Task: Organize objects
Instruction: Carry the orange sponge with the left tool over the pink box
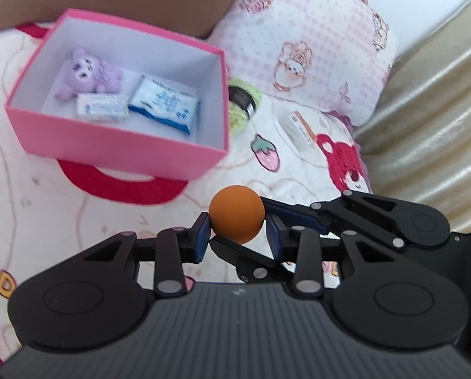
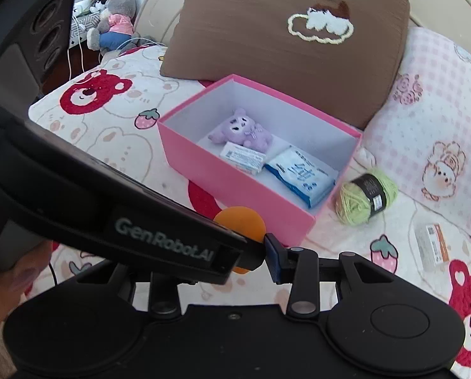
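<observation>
An orange ball (image 1: pixel 236 213) is being gripped by both the left tool (image 1: pixel 238 237) and the right tool (image 2: pixel 254 252) at lower centre, just short of the pink box's (image 1: pixel 121 148) near edge. Open bedspread (image 1: pixel 61 221) is being left around it. Yarn (image 2: pixel 366 195) beside the box is being shown fully only in the right view.

Both grippers are matte black: the left gripper (image 1: pixel 237 230) has a ribbed grey deck, round pivot housings, silver rivets and blue pads (image 1: pixel 202 237). The right gripper (image 2: pixel 254 252) looks alike (white "GenRobot.AI" lettering marks the left one's side there). A hand (image 2: pixel 1 287) shows painted nails.
</observation>
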The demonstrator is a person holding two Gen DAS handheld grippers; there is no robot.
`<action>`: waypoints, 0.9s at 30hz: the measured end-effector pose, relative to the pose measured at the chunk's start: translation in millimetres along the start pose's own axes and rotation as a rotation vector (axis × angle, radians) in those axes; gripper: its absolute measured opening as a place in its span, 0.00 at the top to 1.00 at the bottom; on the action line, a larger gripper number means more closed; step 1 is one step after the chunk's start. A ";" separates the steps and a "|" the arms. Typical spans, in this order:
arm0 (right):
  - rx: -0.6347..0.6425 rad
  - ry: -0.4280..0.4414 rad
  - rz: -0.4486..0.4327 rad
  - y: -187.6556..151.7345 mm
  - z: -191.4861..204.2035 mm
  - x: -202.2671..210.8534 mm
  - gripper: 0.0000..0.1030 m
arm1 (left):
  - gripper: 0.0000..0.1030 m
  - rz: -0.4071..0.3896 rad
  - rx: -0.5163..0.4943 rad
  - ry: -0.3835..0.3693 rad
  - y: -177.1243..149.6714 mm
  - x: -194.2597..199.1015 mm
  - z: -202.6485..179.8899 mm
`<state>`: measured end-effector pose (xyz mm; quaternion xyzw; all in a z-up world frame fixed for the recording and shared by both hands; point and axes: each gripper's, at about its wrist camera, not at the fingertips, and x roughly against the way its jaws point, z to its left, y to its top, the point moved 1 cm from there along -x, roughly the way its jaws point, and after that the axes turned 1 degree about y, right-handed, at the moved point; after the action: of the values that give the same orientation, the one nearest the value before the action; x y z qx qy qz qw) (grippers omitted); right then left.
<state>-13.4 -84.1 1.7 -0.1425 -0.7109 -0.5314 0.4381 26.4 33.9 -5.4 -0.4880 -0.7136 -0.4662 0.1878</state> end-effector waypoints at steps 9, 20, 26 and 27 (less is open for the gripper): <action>-0.003 0.023 -0.107 46.2 17.1 2.8 0.56 | 0.66 -0.111 -0.002 0.043 37.0 45.5 20.8; -0.068 0.106 -0.179 84.3 6.3 -35.4 0.58 | 0.65 -0.131 0.026 0.048 83.5 39.7 57.4; -0.064 0.114 -0.161 103.1 -8.3 -66.3 0.59 | 0.65 -0.104 0.059 0.048 114.0 10.8 77.1; -0.066 0.117 -0.161 106.2 -12.1 -71.4 0.59 | 0.65 -0.104 0.060 0.045 118.3 6.9 79.8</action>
<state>104.3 -34.1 14.1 -0.0679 -0.6755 -0.5953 0.4297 141.3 115.8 17.1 -0.4337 -0.7473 -0.4647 0.1938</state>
